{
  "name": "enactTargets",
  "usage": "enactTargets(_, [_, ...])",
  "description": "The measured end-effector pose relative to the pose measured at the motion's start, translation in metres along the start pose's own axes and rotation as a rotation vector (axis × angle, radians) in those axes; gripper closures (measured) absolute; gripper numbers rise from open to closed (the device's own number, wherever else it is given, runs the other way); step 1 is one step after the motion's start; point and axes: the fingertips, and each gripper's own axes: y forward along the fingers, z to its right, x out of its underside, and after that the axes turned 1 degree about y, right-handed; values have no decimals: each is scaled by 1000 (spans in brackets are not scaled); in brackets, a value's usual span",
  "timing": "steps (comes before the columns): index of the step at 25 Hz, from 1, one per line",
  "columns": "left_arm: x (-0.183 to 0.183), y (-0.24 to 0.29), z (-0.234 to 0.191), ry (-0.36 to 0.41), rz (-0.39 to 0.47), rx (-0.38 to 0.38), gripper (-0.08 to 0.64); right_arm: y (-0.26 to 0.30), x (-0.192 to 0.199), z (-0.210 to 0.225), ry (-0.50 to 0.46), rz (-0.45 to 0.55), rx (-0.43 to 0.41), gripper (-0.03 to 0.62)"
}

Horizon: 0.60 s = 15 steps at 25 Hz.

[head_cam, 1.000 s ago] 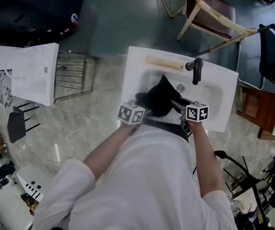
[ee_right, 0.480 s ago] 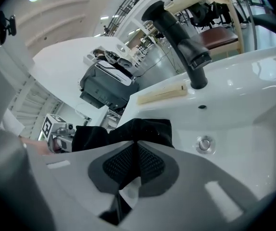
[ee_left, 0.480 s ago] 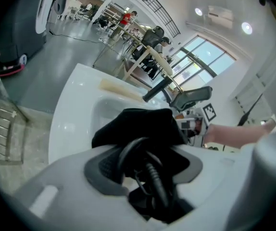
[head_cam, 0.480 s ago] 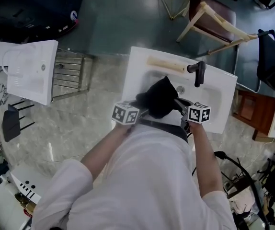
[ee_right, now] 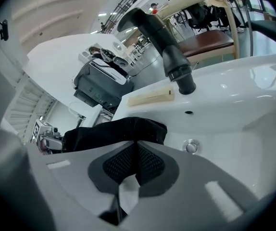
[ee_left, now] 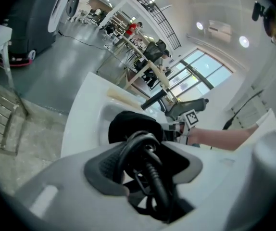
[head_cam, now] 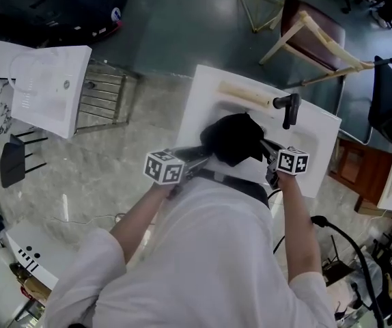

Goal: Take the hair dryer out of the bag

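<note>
A black cloth bag (head_cam: 233,139) lies in the white sink basin (head_cam: 203,94). My left gripper (head_cam: 201,157) is at the bag's left side. In the left gripper view its jaws (ee_left: 145,148) are closed on the black hair dryer (ee_left: 150,170), whose looped cord shows between the pads, with the bag (ee_left: 128,124) just beyond. My right gripper (head_cam: 266,147) is at the bag's right side. In the right gripper view its pads (ee_right: 137,150) meet, pinching the lower edge of the bag (ee_right: 114,131). Most of the dryer is hidden.
A black faucet (head_cam: 288,108) and a pale wooden strip (head_cam: 244,93) sit on the sink's far rim. The drain (ee_right: 192,147) lies right of the bag. A second white basin (head_cam: 46,80) and a metal rack (head_cam: 104,98) stand at the left, a chair (head_cam: 312,33) behind.
My left gripper has drawn back to the left, away from the bag. The bag's raised peak has sunk into a rounder heap. The right gripper has stayed at the bag.
</note>
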Motion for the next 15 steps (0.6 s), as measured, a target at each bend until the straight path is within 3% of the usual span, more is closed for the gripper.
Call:
enactTargets(7, [4,-25,18,-86,151,-38,337,6,22,10,-79,-126,-26,572])
enactTargets(11, [20,-30,36,-132,218,-63,337,9,45,15,-153,-242,-52,572])
enactTargets(15, [43,-30,56,-179,269,-64,337,9,59,20,-203,-288,-58,572])
